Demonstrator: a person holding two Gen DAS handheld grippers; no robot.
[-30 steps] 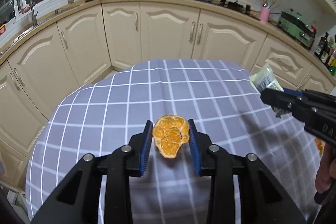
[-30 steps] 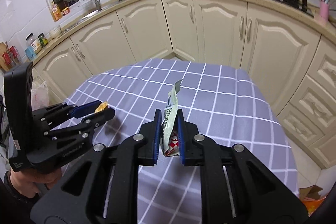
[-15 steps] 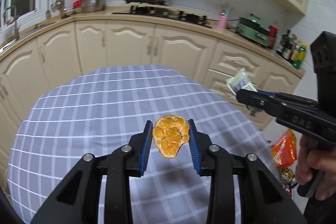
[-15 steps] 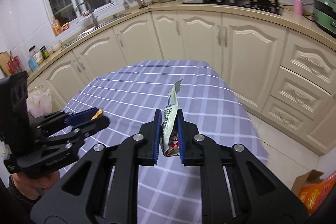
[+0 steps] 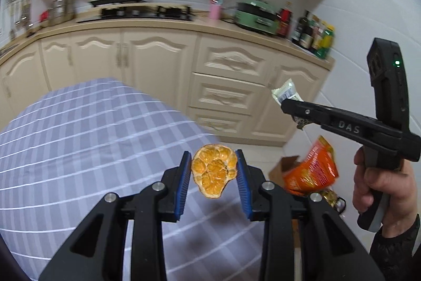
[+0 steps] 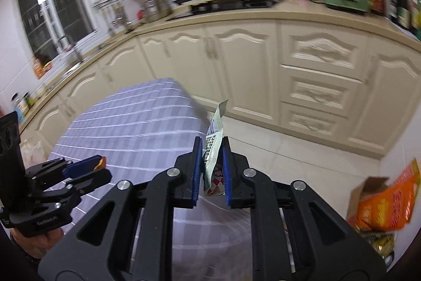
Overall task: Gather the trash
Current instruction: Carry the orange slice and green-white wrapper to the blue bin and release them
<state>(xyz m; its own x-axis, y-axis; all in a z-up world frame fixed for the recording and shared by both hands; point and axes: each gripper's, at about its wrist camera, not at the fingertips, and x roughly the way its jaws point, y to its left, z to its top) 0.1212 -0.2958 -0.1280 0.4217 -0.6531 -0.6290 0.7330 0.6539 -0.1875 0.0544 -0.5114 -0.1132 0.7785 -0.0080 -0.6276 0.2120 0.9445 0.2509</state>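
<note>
The left claw (image 5: 213,170) pinches an orange peel (image 5: 213,170) between its blue pads (image 5: 184,186); the peel is held upright, its pith side facing the camera, clear of the desk (image 5: 79,149) below. In the right wrist view the left claw (image 6: 98,166) appears at 9 o'clock, with an orange edge of the peel showing at its tip. The right claw (image 6: 212,157) is pressed onto a snack wrapper (image 6: 214,146), a pale, printed packet standing on edge between the pads, its torn top pointing toward 12 o'clock and its red-and-white lower part showing at the bottom of the grip. In the left wrist view the right claw (image 5: 285,104) enters from 3 o'clock, held by the person's right hand (image 5: 379,183), with the wrapper's white end protruding past its tip. The desk carries a purple cloth with a white grid and lies at 9 o'clock of both claws. At 4 o'clock of the left claw, on the floor (image 6: 302,149), stands a cardboard box (image 5: 288,166) with an orange snack bag (image 5: 313,167) projecting from it; the same box (image 6: 368,188) and bag (image 6: 386,204) appear at 4 o'clock in the right wrist view. Cream kitchen cabinets (image 5: 158,62) fill the 12 o'clock background.
</note>
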